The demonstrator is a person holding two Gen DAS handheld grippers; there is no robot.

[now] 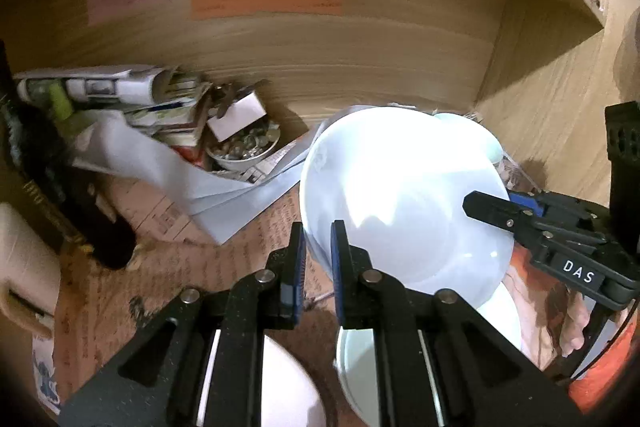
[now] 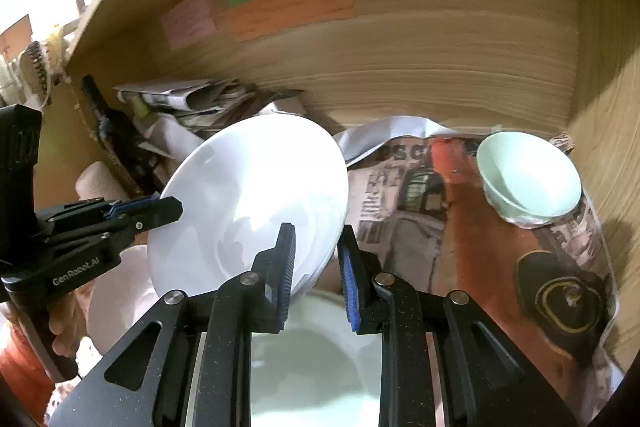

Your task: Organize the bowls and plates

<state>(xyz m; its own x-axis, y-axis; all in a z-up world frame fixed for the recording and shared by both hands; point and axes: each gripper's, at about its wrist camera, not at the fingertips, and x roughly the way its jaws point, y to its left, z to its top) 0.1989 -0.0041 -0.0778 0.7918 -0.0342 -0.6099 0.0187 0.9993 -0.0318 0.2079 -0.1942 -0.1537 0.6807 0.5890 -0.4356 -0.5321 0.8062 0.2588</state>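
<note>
We hold the white plate point(image 1: 404, 195) tilted above the newspaper-lined shelf point(image 2: 472, 227), left gripper point(image 1: 318, 247) and right gripper point(image 2: 316, 255) each clamped on opposite rims. Uneven hand movement could twist it loose onto the dishes below point(image 2: 312, 367)

Dim, motion-blurred (fisheye-warped edges)

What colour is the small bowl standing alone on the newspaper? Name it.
Pale mint green: the small bowl shows best in the right wrist view.
</note>
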